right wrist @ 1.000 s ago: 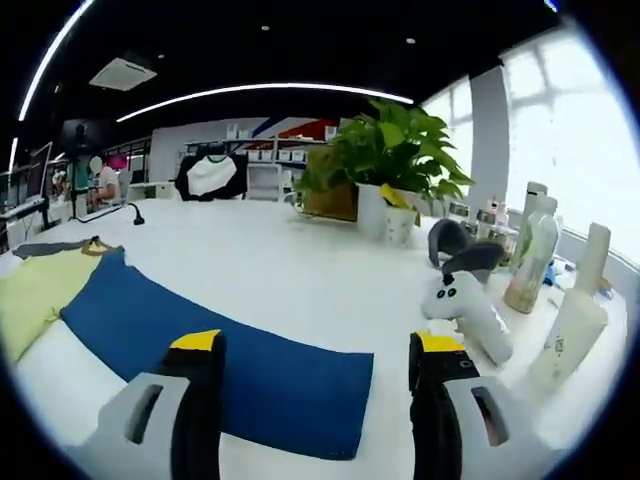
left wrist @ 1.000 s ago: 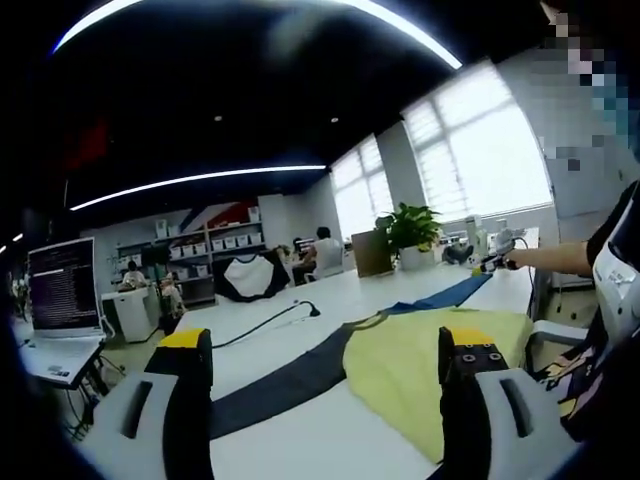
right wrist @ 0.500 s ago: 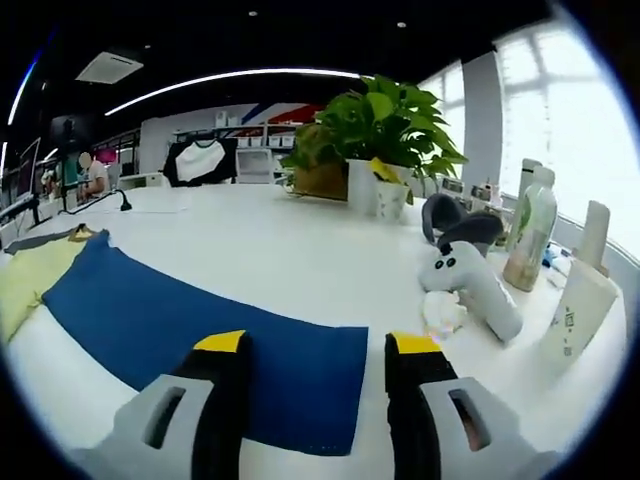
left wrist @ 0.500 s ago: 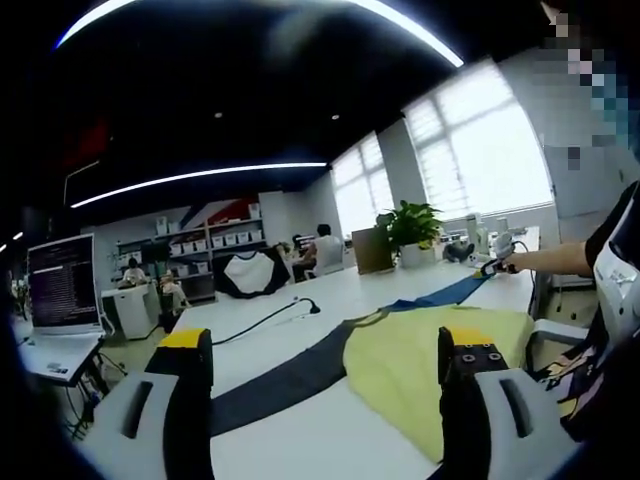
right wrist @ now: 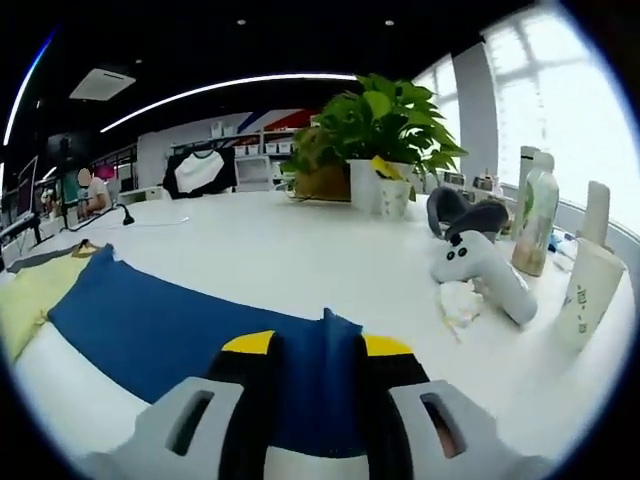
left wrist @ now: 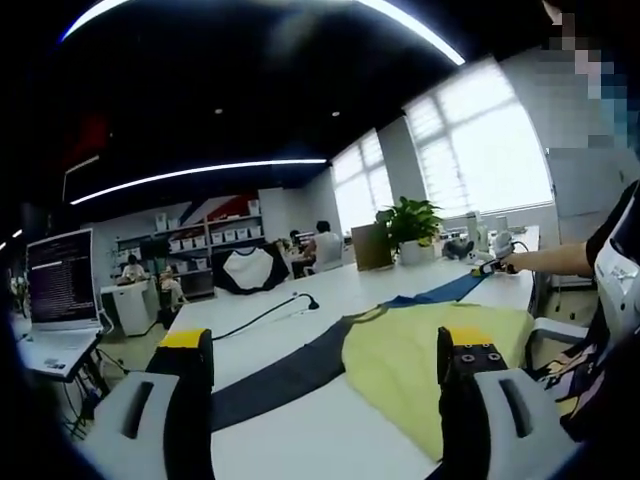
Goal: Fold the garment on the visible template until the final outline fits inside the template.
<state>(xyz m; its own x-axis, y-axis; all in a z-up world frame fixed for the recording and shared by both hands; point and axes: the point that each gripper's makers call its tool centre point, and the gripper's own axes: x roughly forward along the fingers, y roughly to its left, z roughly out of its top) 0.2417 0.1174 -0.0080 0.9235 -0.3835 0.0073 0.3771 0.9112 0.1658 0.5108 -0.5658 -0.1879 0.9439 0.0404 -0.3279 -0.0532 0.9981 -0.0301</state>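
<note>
A garment lies spread on the white table (left wrist: 300,440): a yellow-green body (left wrist: 410,355), a dark navy sleeve (left wrist: 280,375) and a blue sleeve (left wrist: 440,290). My left gripper (left wrist: 327,345) hovers open over the near edge of the yellow body, with nothing between its jaws. My right gripper (right wrist: 318,345) is shut on the cuff end of the blue sleeve (right wrist: 170,320), and a peak of blue cloth rises between its yellow tips. In the left gripper view the right gripper (left wrist: 493,266) is small and far off, at the end of a person's outstretched arm.
A potted plant (right wrist: 385,130), a white hand controller (right wrist: 490,275), a crumpled tissue (right wrist: 462,300) and tall bottles (right wrist: 535,220) stand beyond the sleeve end. A monitor (left wrist: 62,280) is at the left and a gooseneck cable (left wrist: 270,312) crosses the table. The person's torso (left wrist: 615,290) is at the right.
The right gripper's jaws went from open around the blue sleeve's end to shut on it, bunching the cloth up. The left gripper stayed where it was, still open.
</note>
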